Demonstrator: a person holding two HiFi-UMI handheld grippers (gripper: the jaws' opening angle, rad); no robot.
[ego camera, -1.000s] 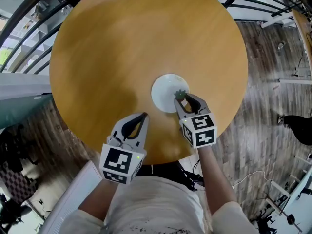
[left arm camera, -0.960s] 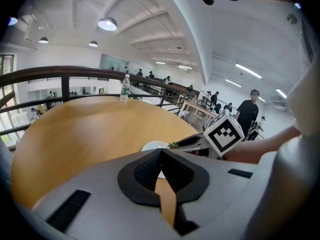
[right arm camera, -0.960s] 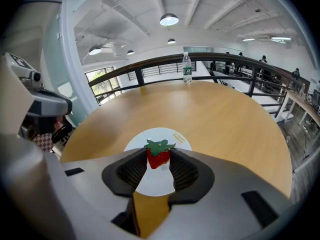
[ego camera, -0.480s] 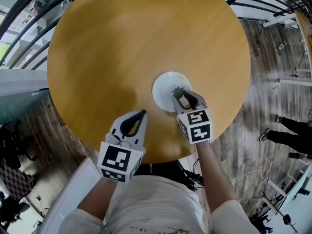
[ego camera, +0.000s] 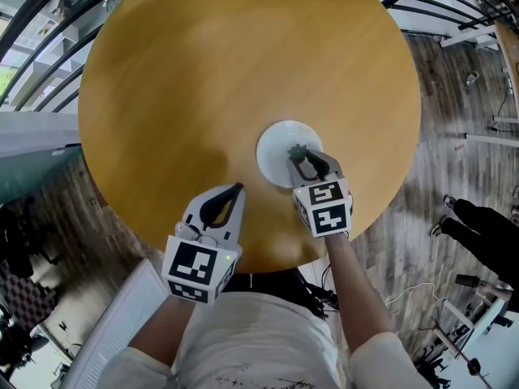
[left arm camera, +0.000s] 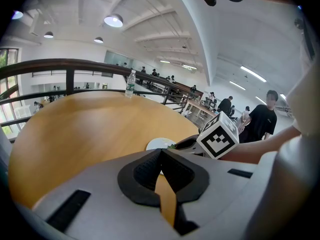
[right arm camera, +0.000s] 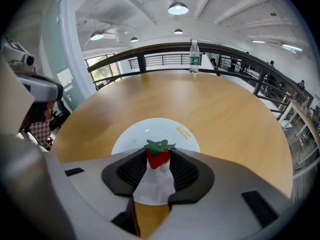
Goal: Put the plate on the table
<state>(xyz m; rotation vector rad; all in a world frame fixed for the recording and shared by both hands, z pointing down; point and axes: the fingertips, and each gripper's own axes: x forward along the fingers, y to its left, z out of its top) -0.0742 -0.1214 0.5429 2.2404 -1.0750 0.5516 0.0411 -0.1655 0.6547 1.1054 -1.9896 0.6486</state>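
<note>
The white plate (ego camera: 274, 147) lies flat on the round wooden bench (ego camera: 203, 79), a little right of and below the middle of the head view, near the edge closest to the person. A small yellow label (right arm camera: 184, 132) sits on its far right part.

The right tool (ego camera: 304, 156) reaches over the lower right part of the plate. Its two pads are clenched on a red strawberry (right arm camera: 158, 157) with a green leafy cap, gripped upright between the tips. The berry is over the near part of the plate; whether it touches the plate cannot be told.

The left tool (ego camera: 238, 190) is at the lower left of the plate, apart from it, above the near rim of the bench. Its pads are pressed together with nothing between them.

At the far side of the bench, at the top middle of the right gripper view, a clear water bottle (right arm camera: 194, 51) stands upright just before a dark railing (right arm camera: 150, 51). Grey plank floor (ego camera: 438, 160) fills the right side of the head view.
</note>
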